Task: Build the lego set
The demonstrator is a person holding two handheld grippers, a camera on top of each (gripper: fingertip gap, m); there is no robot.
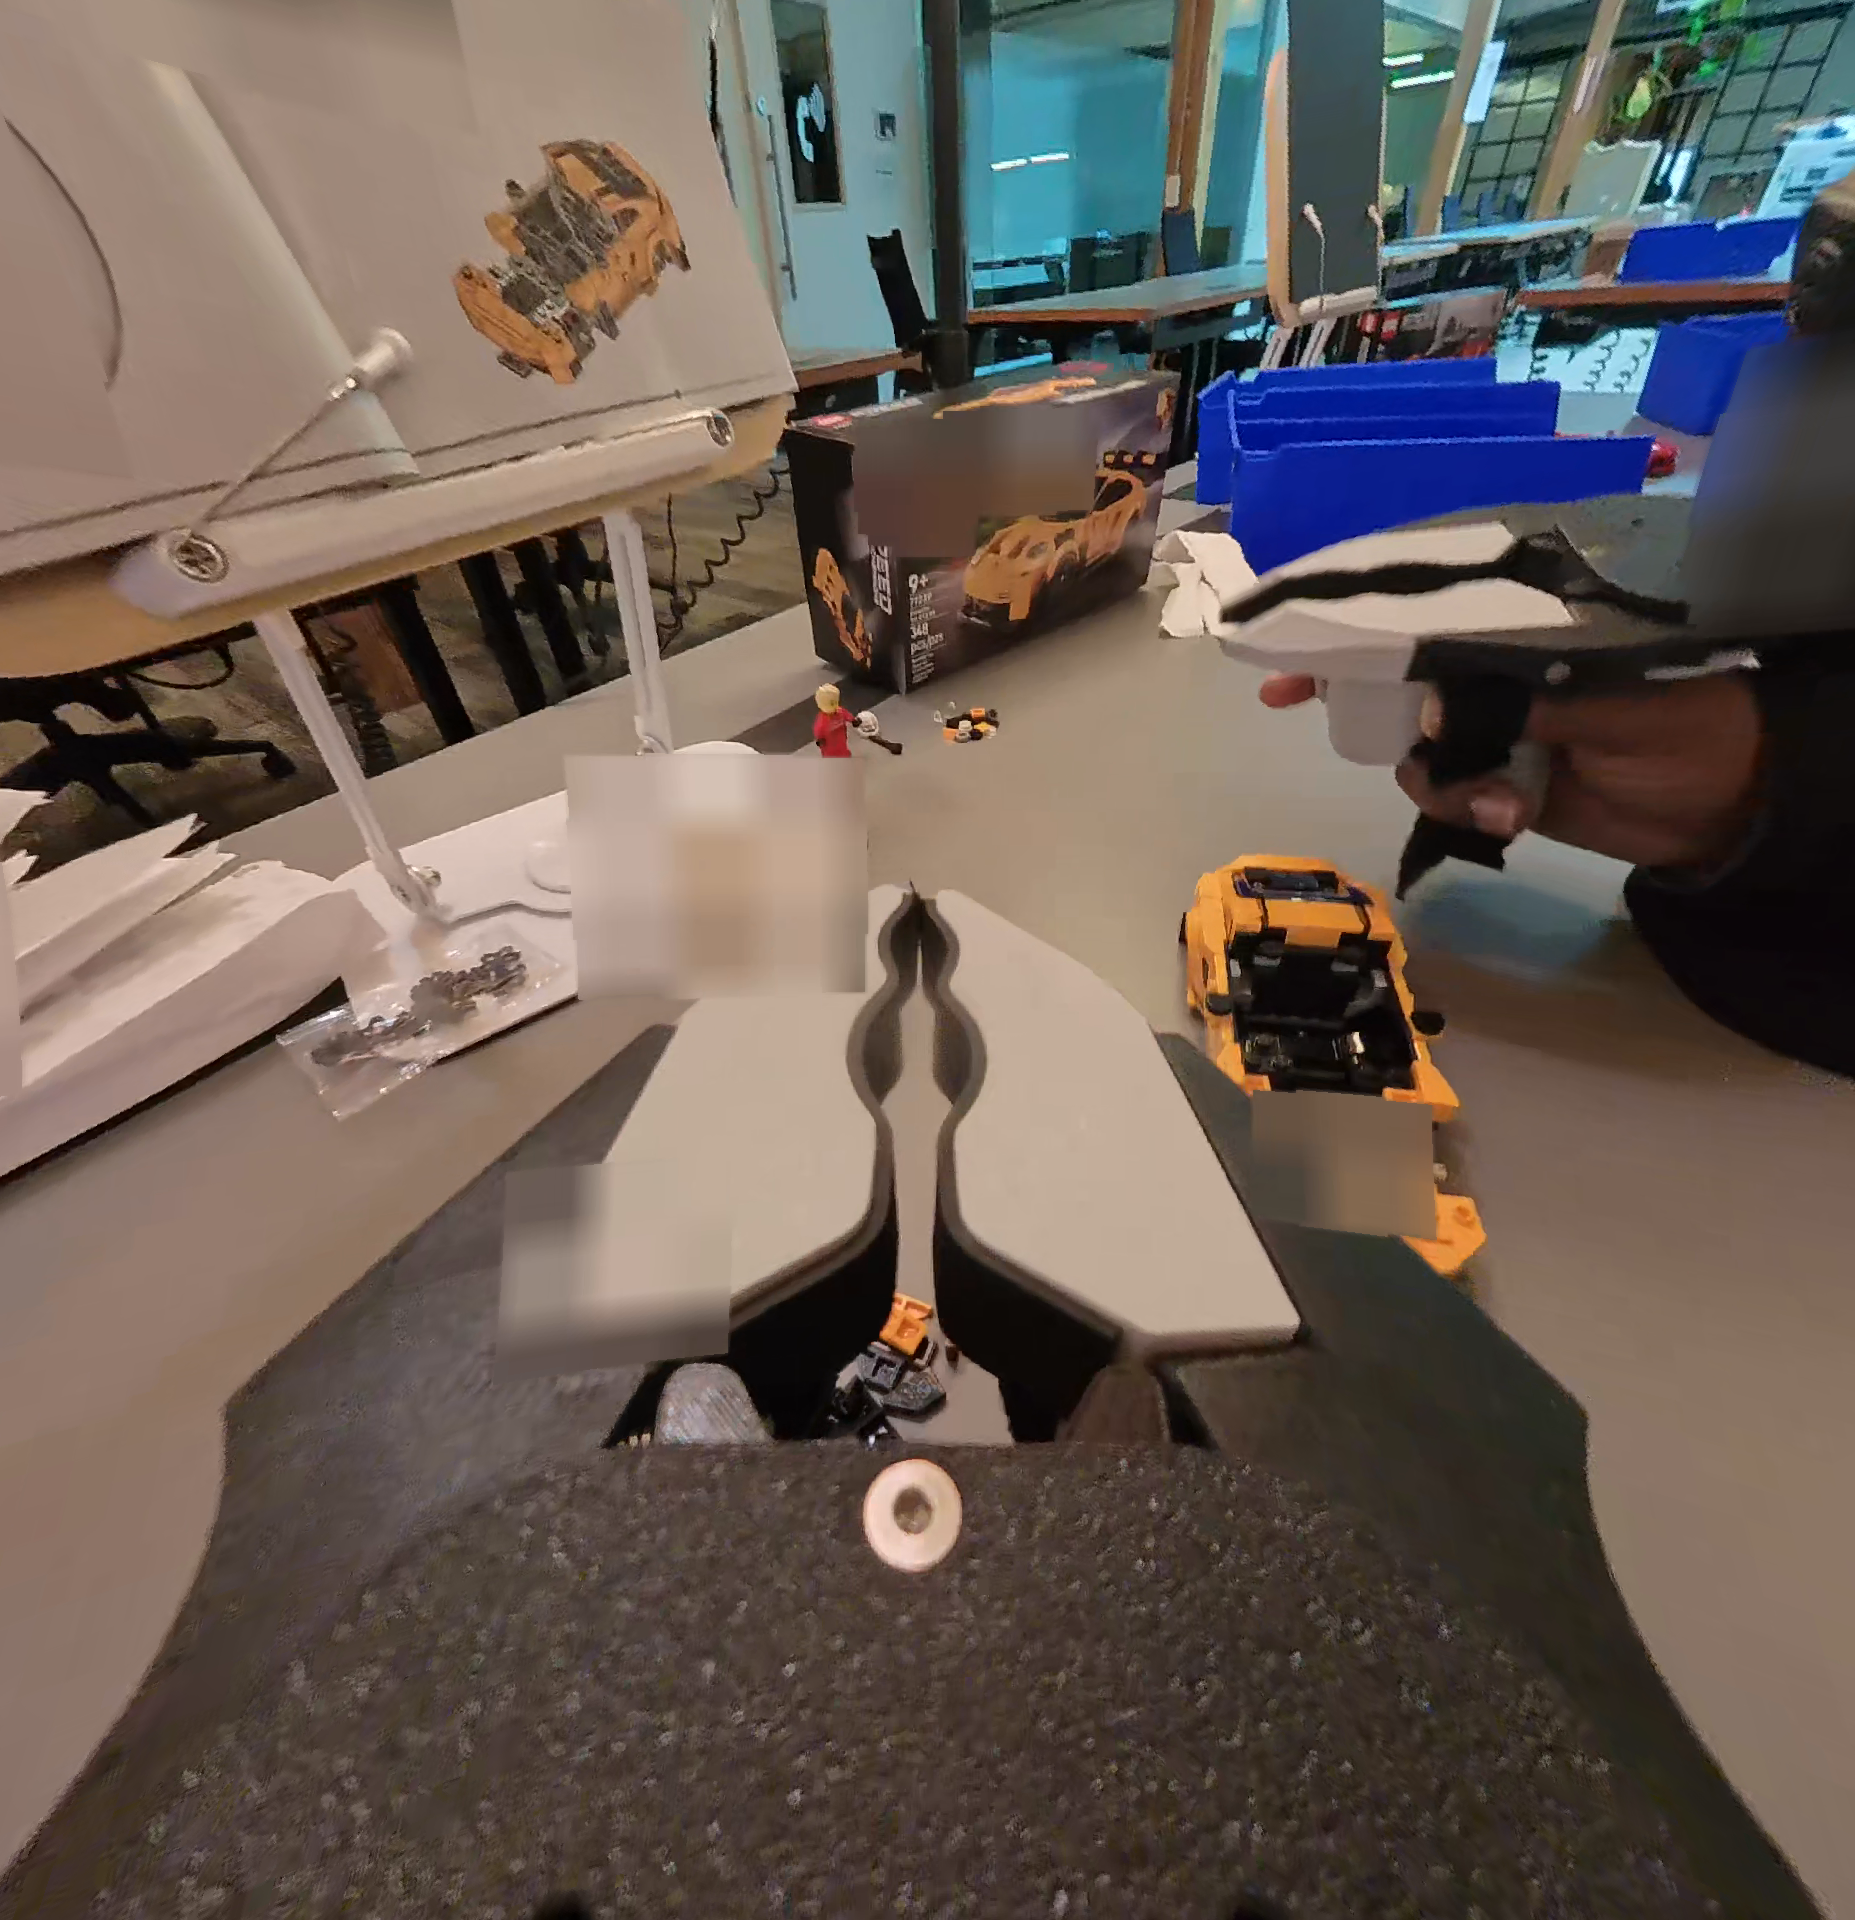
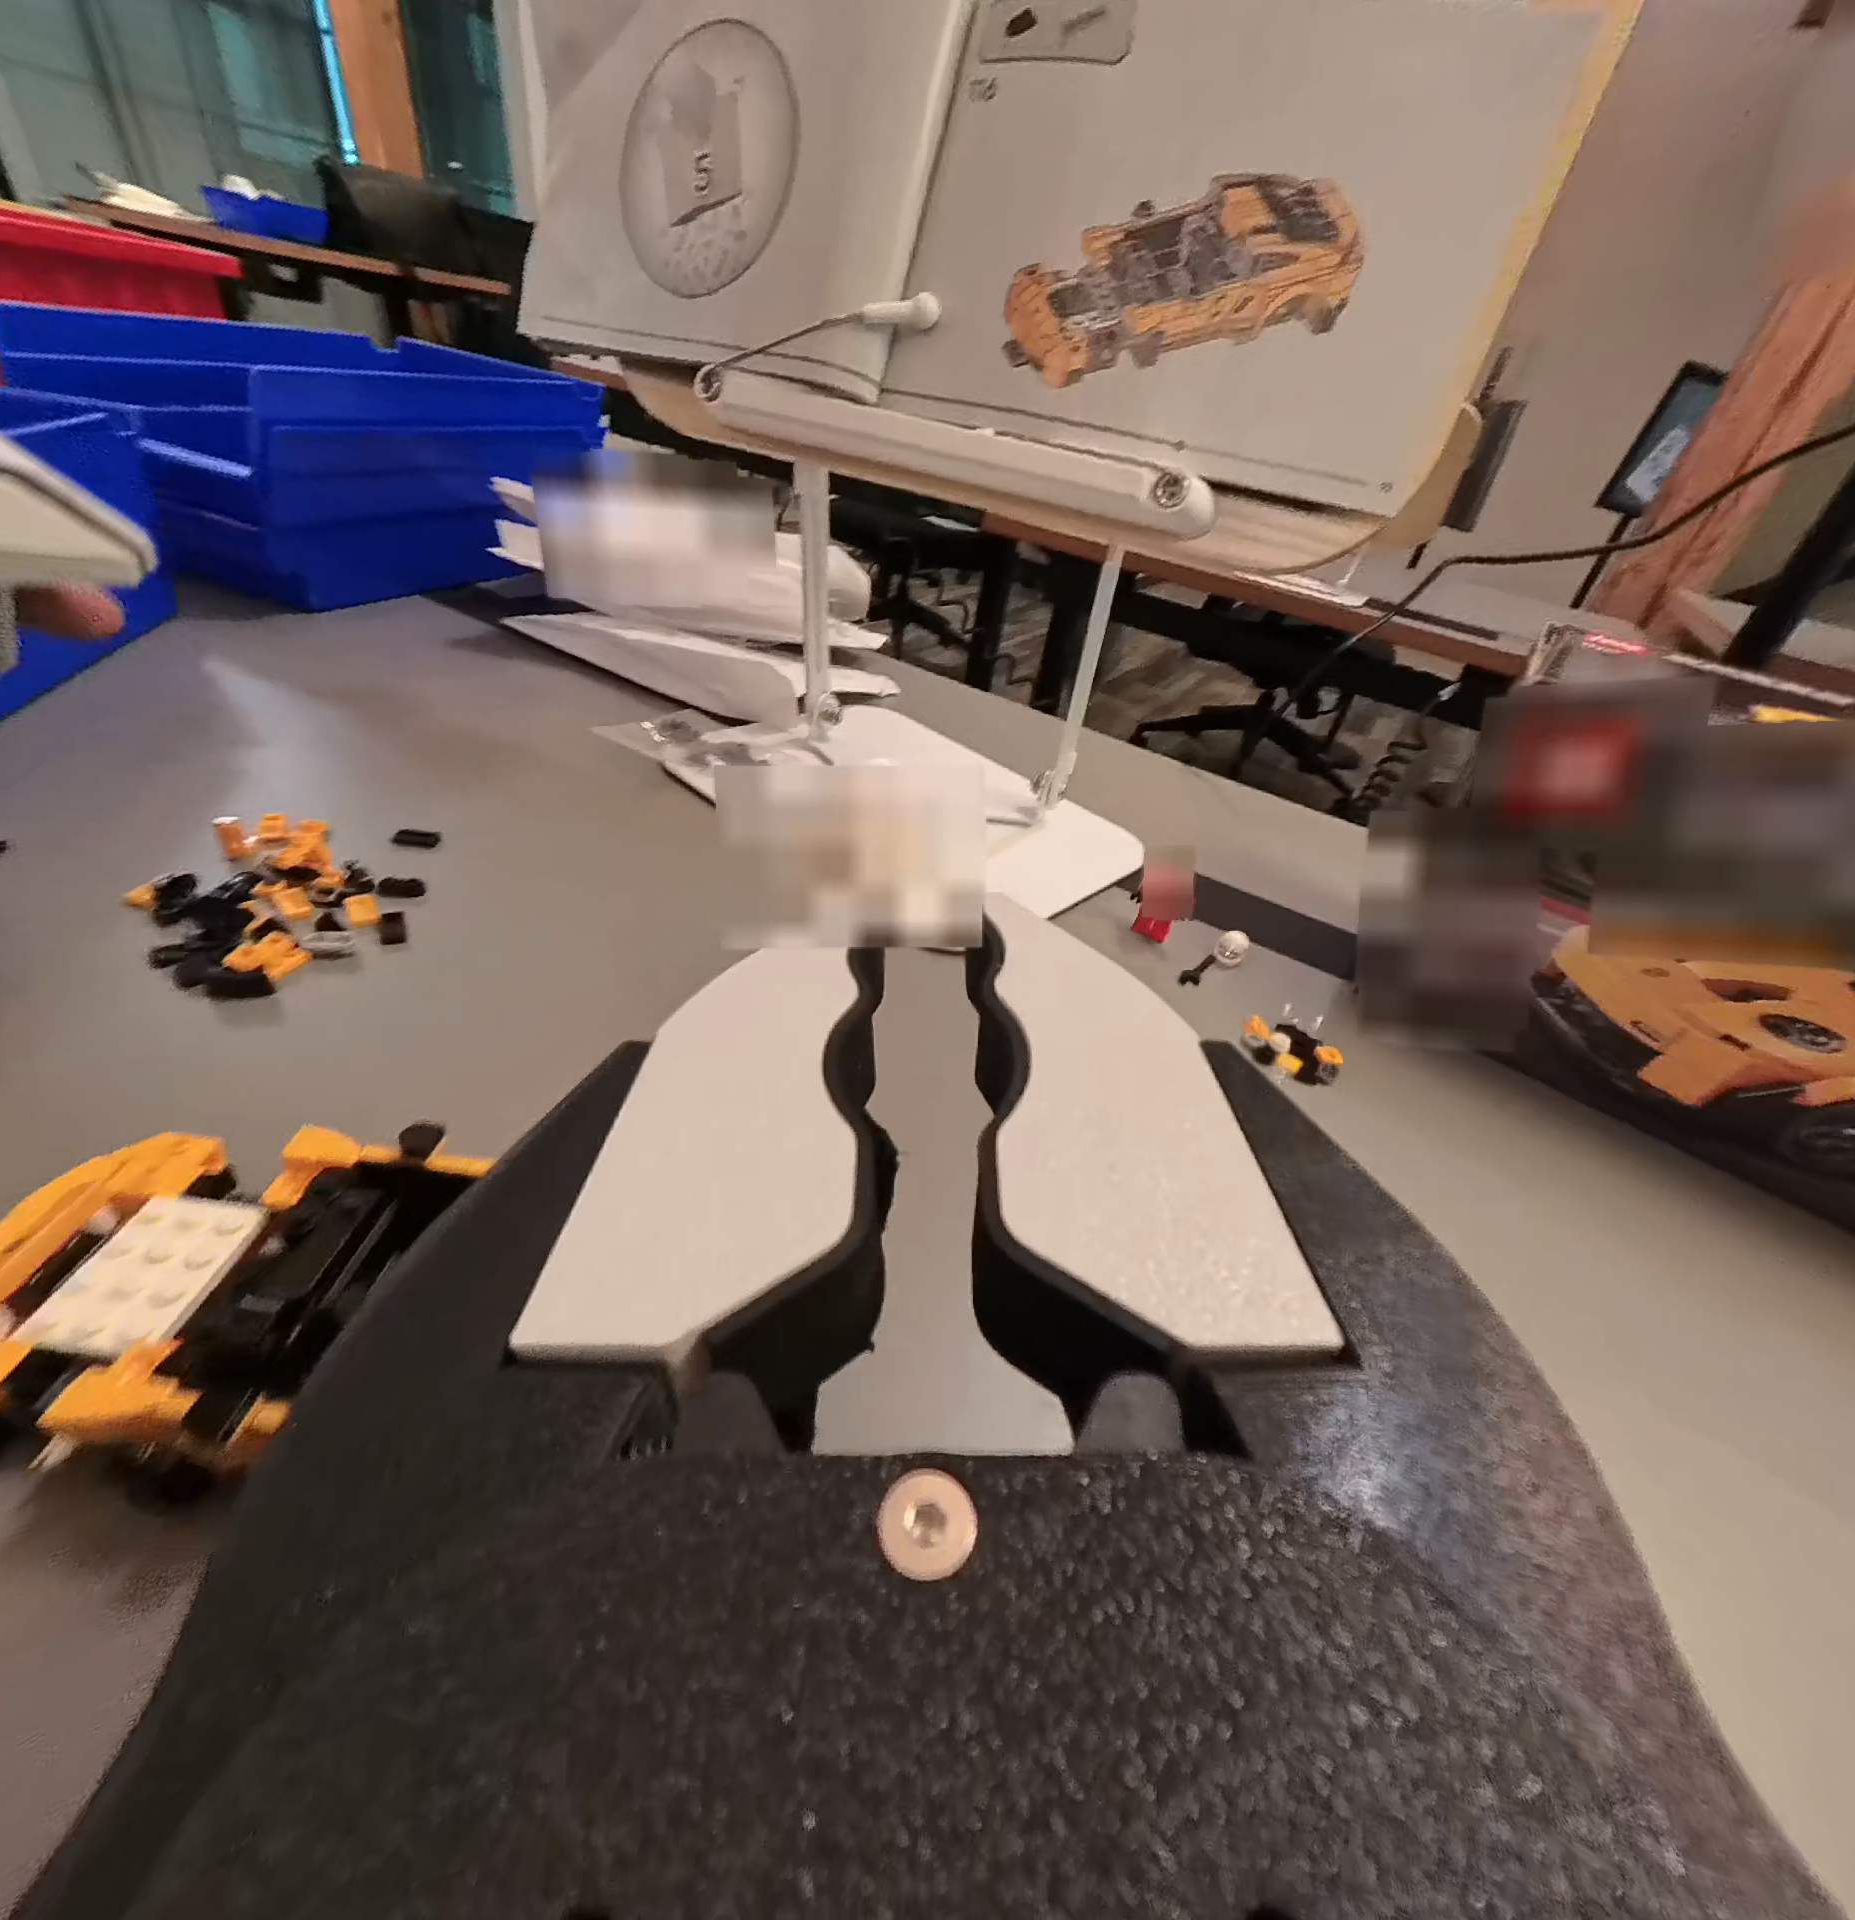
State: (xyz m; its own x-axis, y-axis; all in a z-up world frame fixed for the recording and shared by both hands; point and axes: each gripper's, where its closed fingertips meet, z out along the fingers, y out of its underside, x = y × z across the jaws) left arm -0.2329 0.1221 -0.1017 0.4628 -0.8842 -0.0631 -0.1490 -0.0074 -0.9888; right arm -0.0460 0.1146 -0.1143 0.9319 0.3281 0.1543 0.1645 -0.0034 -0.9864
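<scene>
A partly built orange and black Lego car (image 1: 1318, 1029) stands on the grey table (image 1: 1006, 831), right of my left gripper (image 1: 912, 899), whose fingertips meet with nothing between them. The car also shows at the lower left of the right wrist view (image 2: 144, 1309), with a white plate on it. My right gripper (image 2: 925, 951) is held above the table with a narrow empty gap between its fingers; a mosaic patch hides its tips. In the left wrist view a hand holds it (image 1: 1229, 621) behind the car. A pile of loose orange and black pieces (image 2: 268, 904) lies left of it.
An instruction booklet on a white stand (image 2: 1110, 239) is at the back. The set's box (image 1: 985, 540), a red minifigure (image 1: 829, 722), a small sub-assembly (image 1: 970, 724) and blue bins (image 1: 1401, 457) stand behind. A clear bag of small parts (image 1: 414, 1008) and white paper bags (image 1: 123, 935) lie left. My hands' fingertips stand some 20 centimetres from each other.
</scene>
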